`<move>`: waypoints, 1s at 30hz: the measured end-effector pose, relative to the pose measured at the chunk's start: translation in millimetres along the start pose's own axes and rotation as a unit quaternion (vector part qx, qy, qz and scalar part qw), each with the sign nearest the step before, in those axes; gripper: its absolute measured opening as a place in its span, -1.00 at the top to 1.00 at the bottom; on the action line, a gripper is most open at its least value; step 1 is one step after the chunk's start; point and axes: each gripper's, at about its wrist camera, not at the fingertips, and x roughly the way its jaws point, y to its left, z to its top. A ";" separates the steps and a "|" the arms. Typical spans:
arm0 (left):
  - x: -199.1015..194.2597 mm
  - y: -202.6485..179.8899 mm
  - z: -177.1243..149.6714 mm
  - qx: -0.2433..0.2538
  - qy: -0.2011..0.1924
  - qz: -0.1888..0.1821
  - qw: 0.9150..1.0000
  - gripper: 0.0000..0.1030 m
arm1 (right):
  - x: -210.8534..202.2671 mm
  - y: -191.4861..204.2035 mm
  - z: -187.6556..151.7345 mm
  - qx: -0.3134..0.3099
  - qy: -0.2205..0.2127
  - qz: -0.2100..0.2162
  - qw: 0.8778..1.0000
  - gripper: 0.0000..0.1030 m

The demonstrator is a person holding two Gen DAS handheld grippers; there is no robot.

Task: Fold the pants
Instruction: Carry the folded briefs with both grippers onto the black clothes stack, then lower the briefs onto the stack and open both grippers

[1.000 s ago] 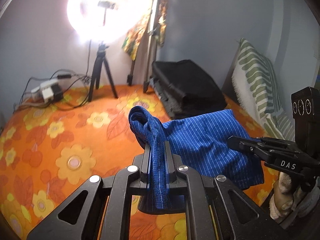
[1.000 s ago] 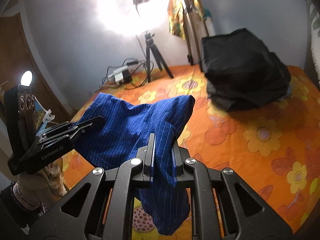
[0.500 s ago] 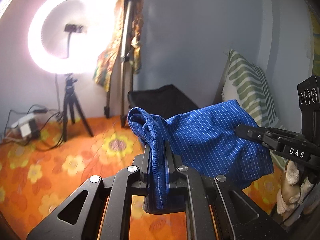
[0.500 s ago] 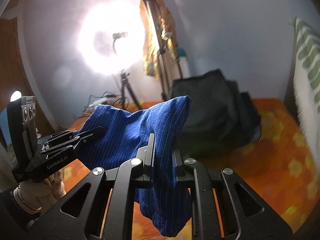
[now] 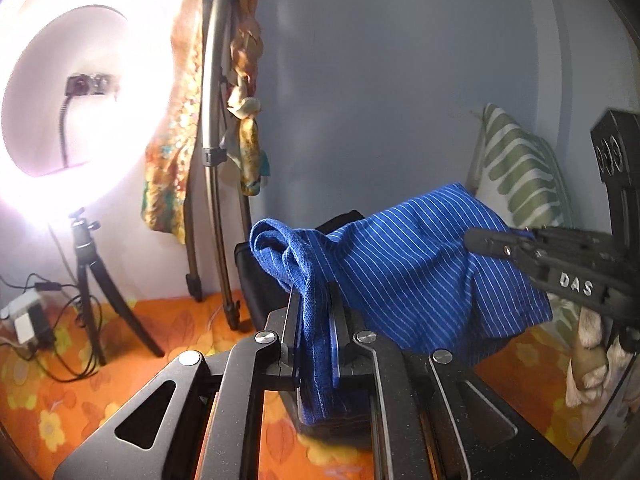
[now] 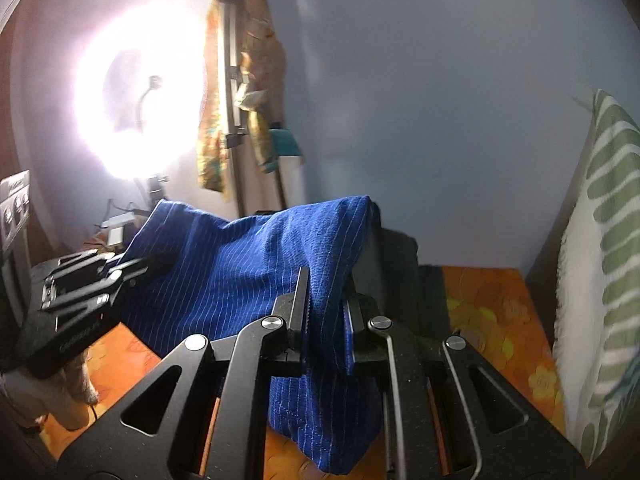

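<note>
The blue pinstriped pants (image 5: 416,264) hang in the air between my two grippers, above the orange flowered bedspread (image 5: 120,344). My left gripper (image 5: 316,312) is shut on a bunched corner of the pants. My right gripper (image 6: 324,300) is shut on the other corner, and cloth hangs down below its fingers. The pants (image 6: 240,264) stretch across to the left gripper (image 6: 132,264) in the right wrist view. The right gripper (image 5: 496,240) shows at the right of the left wrist view, clamped on the cloth edge.
A lit ring light on a tripod (image 5: 80,100) stands at the left. A taller stand draped with patterned cloth (image 5: 216,100) leans by the wall. A black pile (image 6: 404,280) lies behind the pants. A green striped pillow (image 6: 600,260) stands at the right. Cables and a power strip (image 5: 28,316) lie far left.
Both grippers have lifted the pants higher and tilted up, so the wall fills more of each view and the bed has dropped lower. Both grips hold.
</note>
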 end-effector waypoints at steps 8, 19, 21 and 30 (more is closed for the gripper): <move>53.1 7.7 1.4 -0.014 0.014 0.018 1.000 0.84 | 62.6 -25.5 16.0 0.003 0.021 -0.004 1.000 0.75; 74.1 33.0 -10.2 -0.057 0.064 0.019 0.996 0.47 | 105.5 -43.2 2.9 0.012 0.106 0.020 0.994 0.09; 74.2 37.0 -13.0 -0.061 0.073 0.018 0.995 0.40 | 101.8 -44.5 -1.2 0.008 0.111 0.010 0.994 -0.04; 67.8 41.1 -20.3 -0.043 0.089 0.038 0.994 0.28 | 85.9 -59.7 -17.4 0.024 0.136 -0.023 0.990 -0.06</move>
